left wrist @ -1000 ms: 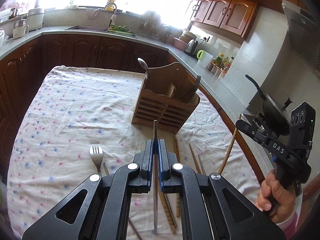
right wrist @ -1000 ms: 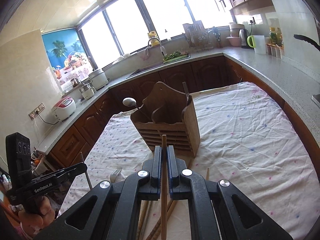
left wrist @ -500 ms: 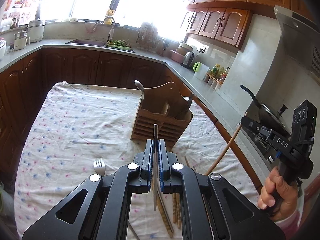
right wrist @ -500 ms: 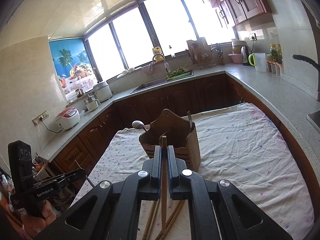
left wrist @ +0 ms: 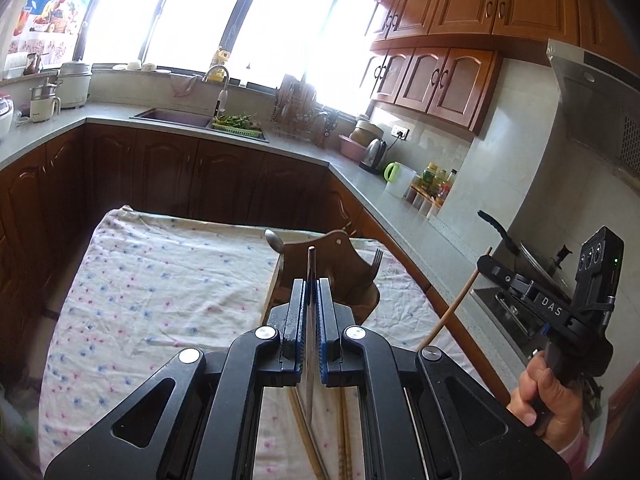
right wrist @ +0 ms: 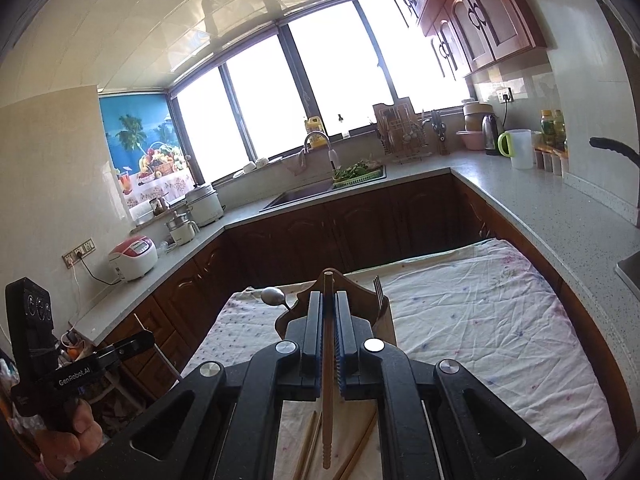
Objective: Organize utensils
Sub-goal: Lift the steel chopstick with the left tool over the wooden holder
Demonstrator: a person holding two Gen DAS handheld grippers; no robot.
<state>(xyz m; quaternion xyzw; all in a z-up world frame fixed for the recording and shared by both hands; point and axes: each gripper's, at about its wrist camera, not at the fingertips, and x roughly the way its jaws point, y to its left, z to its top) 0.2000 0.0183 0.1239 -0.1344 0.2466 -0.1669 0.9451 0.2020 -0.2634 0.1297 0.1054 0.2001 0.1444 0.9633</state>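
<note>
So the left wrist view has the left tool (left wrist: 311, 300) clamped tight on a thin grey metal chopstick (left wrist: 311, 276), long axis running straight away from the camera, tip aimed at the far slatted wooden utensil holder (left wrist: 362, 280) on the bench with the floral white cloth (left wrist: 160, 280). That view also catches the right tool (left wrist: 486, 262) off at the right edge in a person's hand (left wrist: 548, 396), and you can see its light wooden chopstick (left wrist: 456, 308) side-on, slanting up to the right, clear of the bench. The right wrist view only shows that stick end-on, pinched between the closed jaws and pointing at the holder. What it adds: the notched near end hanging below the tool, plus the left tool low at the left edge. Both views show a metal spoon (right wrist: 273, 295) and a fork (right wrist: 377, 285) standing in the holder, and loose wooden chopsticks (right wrist: 308, 440) lying on the cloth under the tools.
</note>
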